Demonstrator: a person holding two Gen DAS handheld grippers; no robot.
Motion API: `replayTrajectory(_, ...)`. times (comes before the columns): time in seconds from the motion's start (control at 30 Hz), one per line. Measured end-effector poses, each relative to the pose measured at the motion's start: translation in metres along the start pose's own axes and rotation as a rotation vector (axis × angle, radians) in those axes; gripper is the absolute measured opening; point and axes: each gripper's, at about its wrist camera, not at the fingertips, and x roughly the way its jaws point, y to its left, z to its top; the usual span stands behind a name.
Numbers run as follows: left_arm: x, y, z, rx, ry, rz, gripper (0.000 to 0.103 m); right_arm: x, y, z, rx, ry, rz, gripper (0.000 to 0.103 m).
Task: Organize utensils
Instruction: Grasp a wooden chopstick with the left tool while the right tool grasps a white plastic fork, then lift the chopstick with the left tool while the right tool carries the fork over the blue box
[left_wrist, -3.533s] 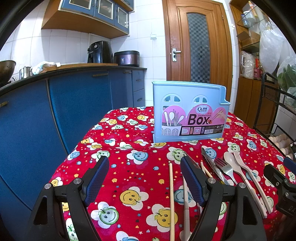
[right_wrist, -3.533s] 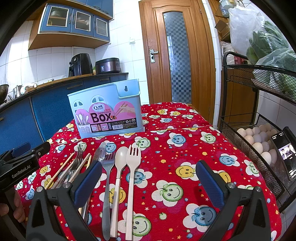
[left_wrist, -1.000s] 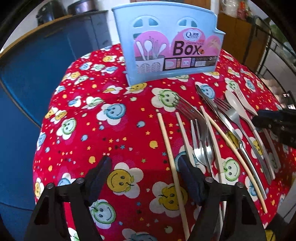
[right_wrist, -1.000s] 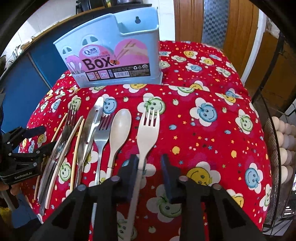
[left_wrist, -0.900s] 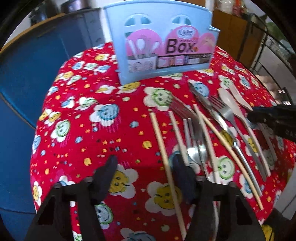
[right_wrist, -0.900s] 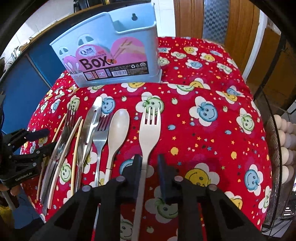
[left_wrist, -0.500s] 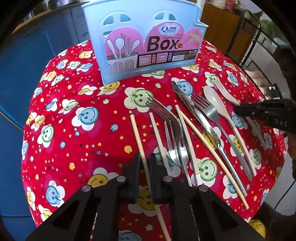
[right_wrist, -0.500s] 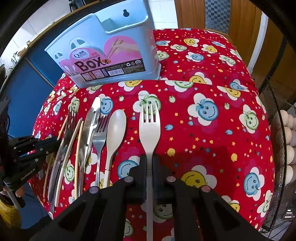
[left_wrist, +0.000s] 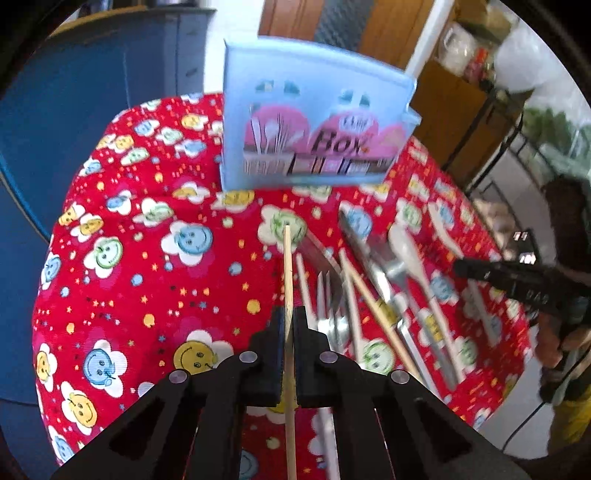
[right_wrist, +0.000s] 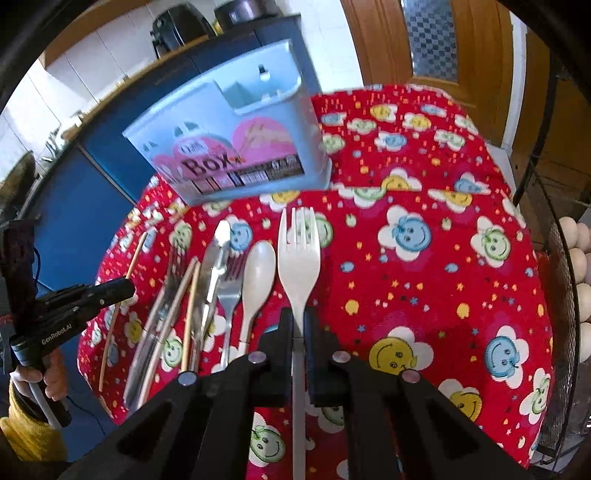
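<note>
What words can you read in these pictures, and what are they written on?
"Box": on the pink label of the blue utensil holder; the label's smaller print is too blurred to read.
"GenRobot.AI": on the left gripper.
"DAS": on the right gripper; nothing more of it can be read.

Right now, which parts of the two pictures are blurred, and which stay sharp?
Left wrist view: the blue utensil box and the cutlery on the table are motion-smeared, while the chopstick looks sharp. Right wrist view: the box label is smeared, while the plastic fork looks crisp.
</note>
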Motion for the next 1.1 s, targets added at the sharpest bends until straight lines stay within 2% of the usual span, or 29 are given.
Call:
replayTrajectory(0.27, -0.033, -0.004, 0.017, -0.063, -0.178, -0.017, 0.004, -0.034, 0.009, 0.007, -0.012, -0.168, 0.023, 0.007)
replayTrajectory(0.47, -0.05, -0.002, 0.034, -0.092, -0.268, -0.027, 0.004, -0.051, 0.022, 0.021, -0.041, -0.278, 0.019, 0.007)
replayTrajectory(0.8, -0.075, -0.001, 0.083, -0.113, -0.413, -0.061, 0.004, -0.064, 0.036, 0.058, -0.079, -0.385, 0.033, 0.007)
replayTrajectory(1.1, -0.088, -0.015, 0.138, -0.059, -0.555, -0.022, 0.004, -0.058, 0.041, 0.099, -0.085, -0.46, 0.058, 0.007)
